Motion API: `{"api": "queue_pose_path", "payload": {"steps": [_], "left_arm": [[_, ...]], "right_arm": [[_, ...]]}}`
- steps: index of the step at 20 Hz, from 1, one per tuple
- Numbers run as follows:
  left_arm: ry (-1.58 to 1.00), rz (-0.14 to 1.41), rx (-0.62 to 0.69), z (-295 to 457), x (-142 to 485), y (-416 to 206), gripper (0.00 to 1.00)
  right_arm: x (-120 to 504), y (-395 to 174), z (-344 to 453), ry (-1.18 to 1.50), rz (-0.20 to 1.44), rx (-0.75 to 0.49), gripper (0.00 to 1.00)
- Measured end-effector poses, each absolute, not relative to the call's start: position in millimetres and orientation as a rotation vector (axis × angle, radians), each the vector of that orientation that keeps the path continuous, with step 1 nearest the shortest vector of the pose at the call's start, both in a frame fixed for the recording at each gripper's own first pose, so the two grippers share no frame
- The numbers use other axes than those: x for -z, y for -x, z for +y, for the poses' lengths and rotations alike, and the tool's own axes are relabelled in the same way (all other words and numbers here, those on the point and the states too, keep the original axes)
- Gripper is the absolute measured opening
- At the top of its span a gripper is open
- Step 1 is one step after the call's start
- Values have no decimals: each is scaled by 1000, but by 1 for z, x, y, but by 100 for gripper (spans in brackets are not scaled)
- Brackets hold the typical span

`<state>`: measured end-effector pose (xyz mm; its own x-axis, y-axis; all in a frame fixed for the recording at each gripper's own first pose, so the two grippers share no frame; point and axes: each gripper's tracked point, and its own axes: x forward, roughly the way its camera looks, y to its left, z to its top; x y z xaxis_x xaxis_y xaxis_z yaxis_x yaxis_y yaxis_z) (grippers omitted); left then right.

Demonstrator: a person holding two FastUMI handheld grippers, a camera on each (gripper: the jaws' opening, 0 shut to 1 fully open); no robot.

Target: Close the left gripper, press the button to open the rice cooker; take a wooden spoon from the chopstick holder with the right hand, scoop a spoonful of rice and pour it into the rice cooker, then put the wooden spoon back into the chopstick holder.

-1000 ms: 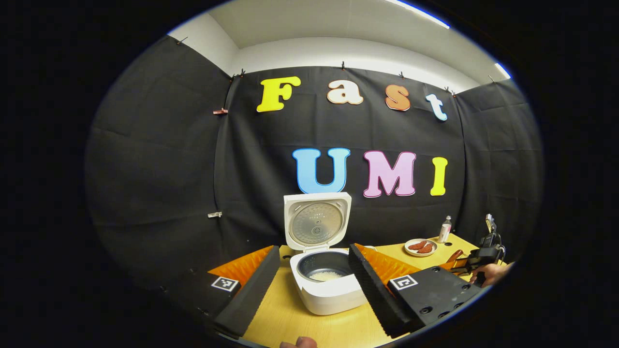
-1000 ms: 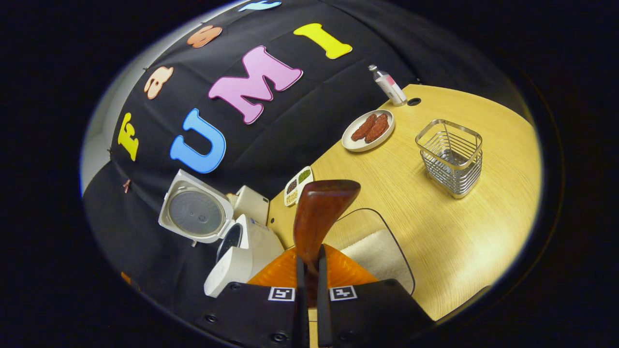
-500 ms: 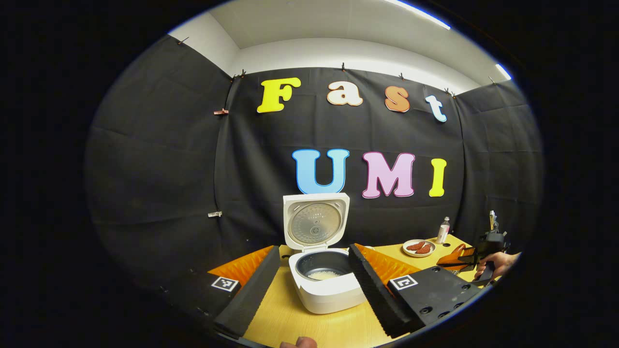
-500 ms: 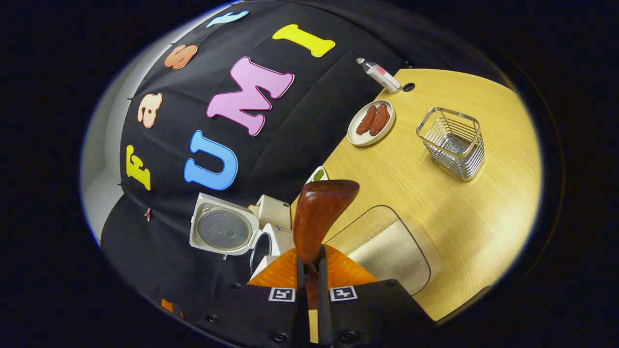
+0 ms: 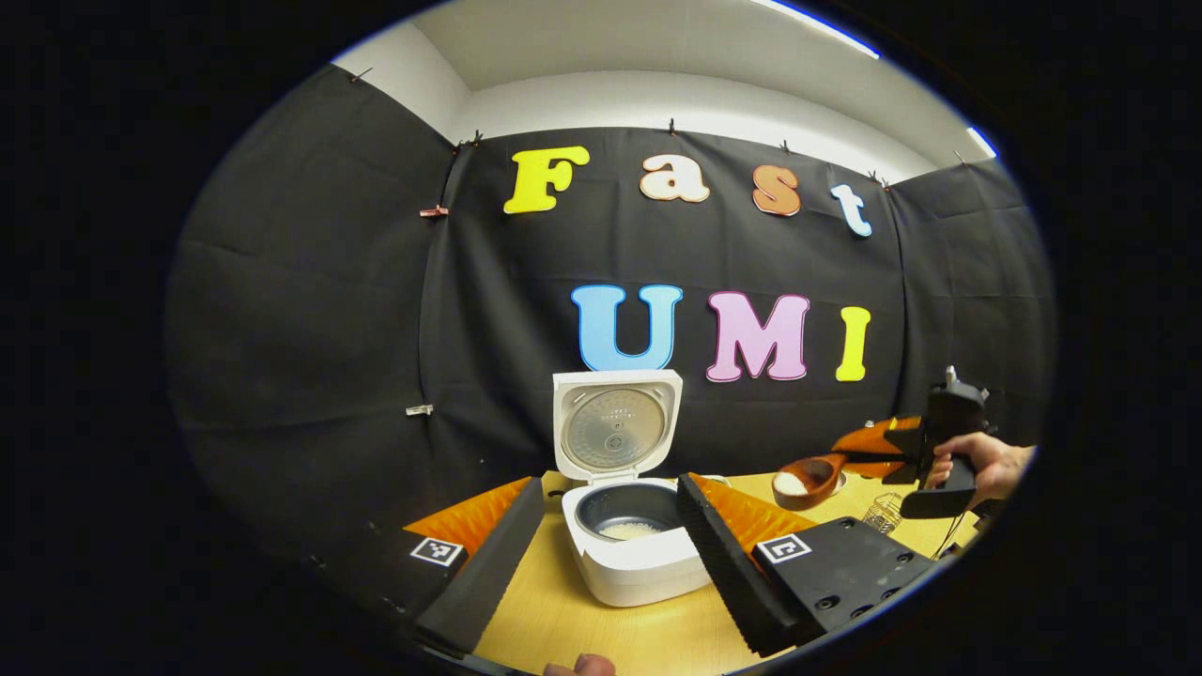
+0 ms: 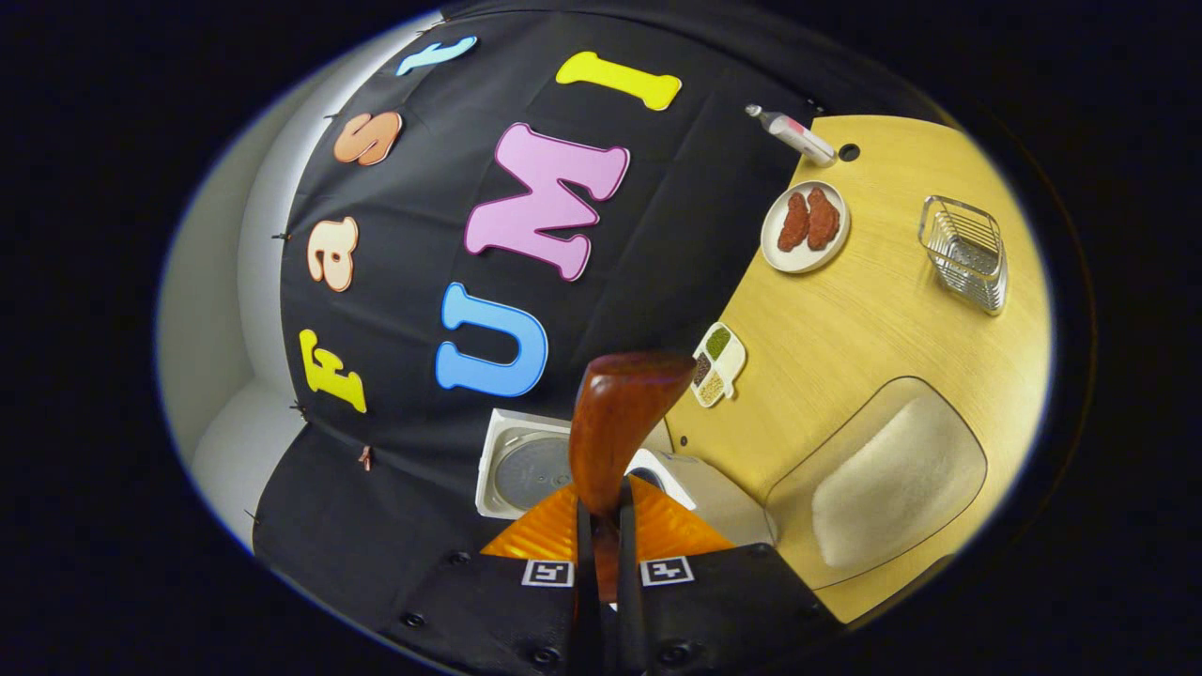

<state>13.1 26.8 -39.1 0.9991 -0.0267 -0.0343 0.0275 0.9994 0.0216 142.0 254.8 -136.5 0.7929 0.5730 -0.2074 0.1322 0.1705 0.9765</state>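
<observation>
Lifted since a second ago: your right gripper (image 5: 859, 462) is raising the rice-loaded wooden spoon (image 5: 806, 479), fingers clamped on its handle, right of the open rice cooker (image 5: 629, 526). Your left gripper (image 5: 610, 535) is holding its fingers apart, facing the cooker.

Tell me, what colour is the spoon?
The wooden spoon is a shiny reddish brown. It shows best in the right gripper view, held in the claw.
</observation>
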Motion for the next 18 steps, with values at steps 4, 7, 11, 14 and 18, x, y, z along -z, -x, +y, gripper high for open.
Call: {"api": "queue_pose_path", "payload": {"steps": [4,7,11,14,18], "left_arm": [[-25,36,16,34,42,-13,98],[-28,42,8,39,46,-17,98],[-14,48,-7,48,50,-20,98],[-16,58,-24,58,57,-24,98],[-30,60,-48,71,59,-26,98]], "right_arm": [[95,-164,286,-1368,587,-370,11],[77,-177,319,-1365,586,-383,11],[61,-191,362,-1328,583,-406,11],[56,-203,389,-1251,555,-411,11],[65,-221,419,-1046,524,-415,11]]}}
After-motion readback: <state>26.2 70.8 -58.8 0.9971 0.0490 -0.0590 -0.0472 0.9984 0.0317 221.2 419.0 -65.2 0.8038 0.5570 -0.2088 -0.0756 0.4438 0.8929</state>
